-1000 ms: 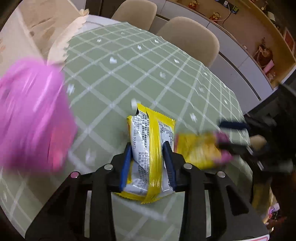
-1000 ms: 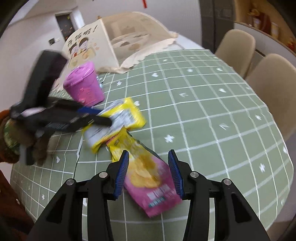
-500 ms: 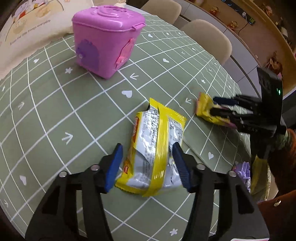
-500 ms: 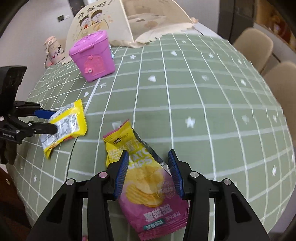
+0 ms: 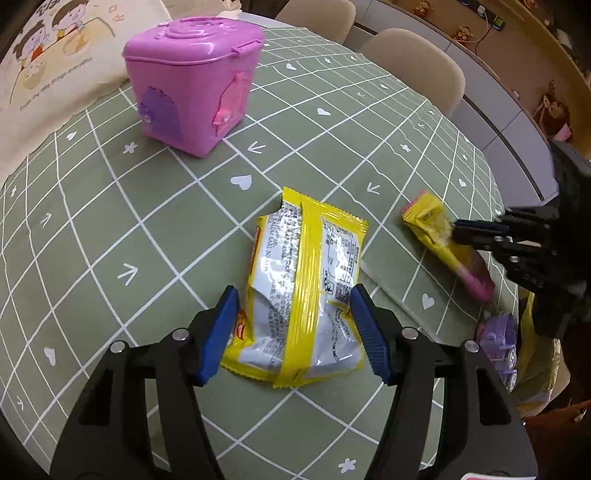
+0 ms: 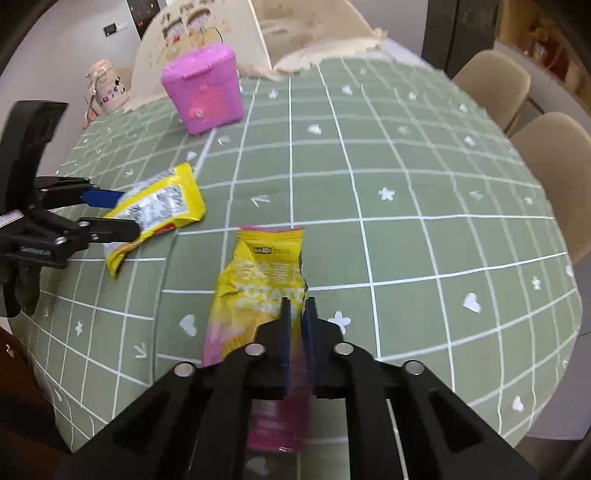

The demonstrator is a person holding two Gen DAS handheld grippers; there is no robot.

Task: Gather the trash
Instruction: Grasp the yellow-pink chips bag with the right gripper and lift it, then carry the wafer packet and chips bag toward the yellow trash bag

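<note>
A yellow and silver snack wrapper (image 5: 306, 251) (image 6: 162, 206) lies flat on the green checked tablecloth (image 5: 110, 229). My left gripper (image 5: 293, 293) (image 6: 129, 214) straddles its near end; the jaws are opening and the pads stand off its sides. A yellow and pink chip bag (image 6: 255, 288) (image 5: 432, 229) lies to the right of it. My right gripper (image 6: 298, 301) (image 5: 456, 230) is shut on that bag's right edge. A pink lidded bin (image 5: 192, 85) (image 6: 205, 88) stands farther back, its lid down.
A beige folding food cover (image 5: 55, 74) (image 6: 221, 22) with cartoon print stands behind the bin. Beige chairs (image 5: 413, 62) (image 6: 550, 155) line the far and right side of the round table. A purple toy (image 5: 498, 339) shows past the table's right edge.
My left jaws have spread off the yellow wrapper, which now rests on the cloth. My right jaws have closed on the chip bag. The left view swung so the pink bin stands clear.
</note>
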